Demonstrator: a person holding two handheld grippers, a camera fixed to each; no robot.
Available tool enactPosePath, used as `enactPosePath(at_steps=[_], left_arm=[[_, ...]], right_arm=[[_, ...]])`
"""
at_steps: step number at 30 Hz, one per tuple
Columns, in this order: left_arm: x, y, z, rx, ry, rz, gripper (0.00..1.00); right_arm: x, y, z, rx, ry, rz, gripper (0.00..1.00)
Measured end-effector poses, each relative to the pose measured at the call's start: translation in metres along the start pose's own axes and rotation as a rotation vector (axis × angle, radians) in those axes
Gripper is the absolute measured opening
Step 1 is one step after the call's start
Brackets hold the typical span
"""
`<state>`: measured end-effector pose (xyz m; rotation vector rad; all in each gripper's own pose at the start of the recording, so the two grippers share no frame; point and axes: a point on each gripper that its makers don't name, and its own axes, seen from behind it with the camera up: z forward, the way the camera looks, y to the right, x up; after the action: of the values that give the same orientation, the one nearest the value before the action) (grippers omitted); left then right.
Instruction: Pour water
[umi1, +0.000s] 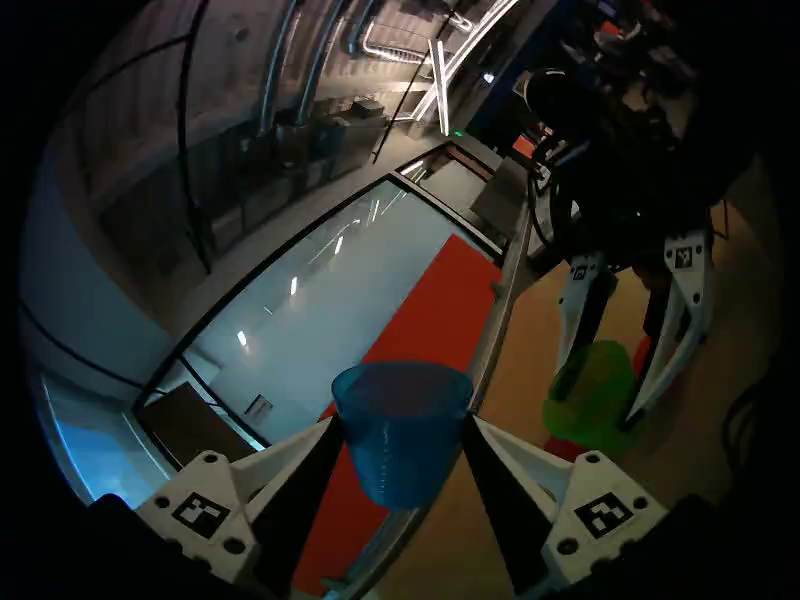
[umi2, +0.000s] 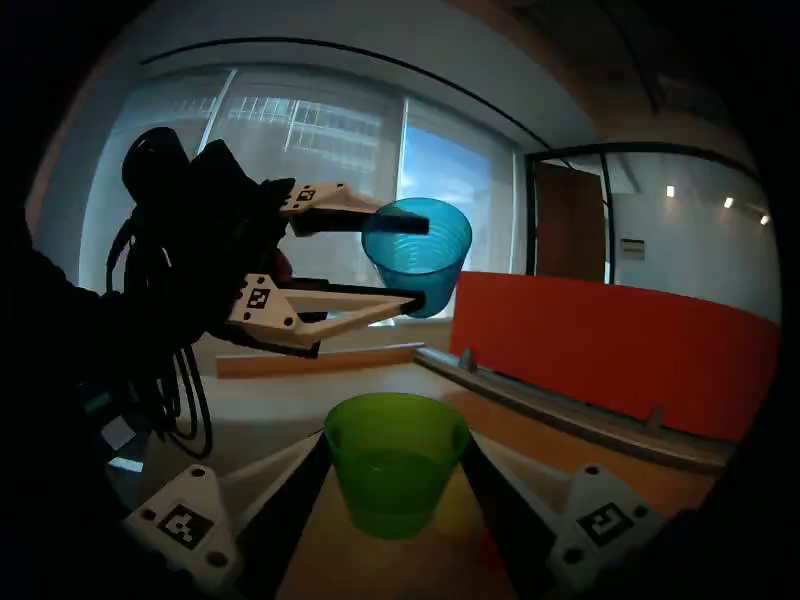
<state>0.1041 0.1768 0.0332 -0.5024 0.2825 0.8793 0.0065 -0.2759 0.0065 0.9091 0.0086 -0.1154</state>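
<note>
- Left gripper (umi1: 403, 428) clamped on the blue cup (umi1: 403, 455), held up in the air.
- Right gripper (umi2: 397, 445) clamped on the green cup (umi2: 397, 475), down by the wooden surface (umi2: 280, 410).
- Looks like pre-pour alignment.
- Next: blue rim over green mouth, tip slowly.
- Room: red panel (umi2: 620, 340) along the surface edge, big window (umi2: 300, 150) behind.

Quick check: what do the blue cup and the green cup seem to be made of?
Blue cup: likely thin plastic, translucent and smooth; light shows through its wall, with faint lines on it. Green cup: probably the same plastic, translucent and glossy; a darker band low down, seen through the wall, may be liquid.
</note>
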Motion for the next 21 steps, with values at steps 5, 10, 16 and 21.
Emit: enactPosePath(at_steps=[5, 10, 16, 21], left_arm=[[-0.003, -0.002, 0.001, -0.008, -0.001, -0.139, 0.82], [-0.012, -0.004, 0.005, -0.009, -0.025, -0.282, 0.83], [-0.013, -0.002, 0.004, -0.036, -0.013, -0.470, 0.82], [-0.017, -0.001, 0.003, -0.056, -0.012, -0.607, 0.83]], right_arm=[[0.002, 0.001, -0.003, -0.005, 0.005, 0.001, 0.91], [0.004, 0.001, -0.007, -0.010, 0.006, -0.005, 0.91], [0.007, 0.001, -0.010, -0.015, 0.011, -0.005, 0.91], [0.010, 0.003, -0.012, -0.023, 0.016, -0.004, 0.91]])
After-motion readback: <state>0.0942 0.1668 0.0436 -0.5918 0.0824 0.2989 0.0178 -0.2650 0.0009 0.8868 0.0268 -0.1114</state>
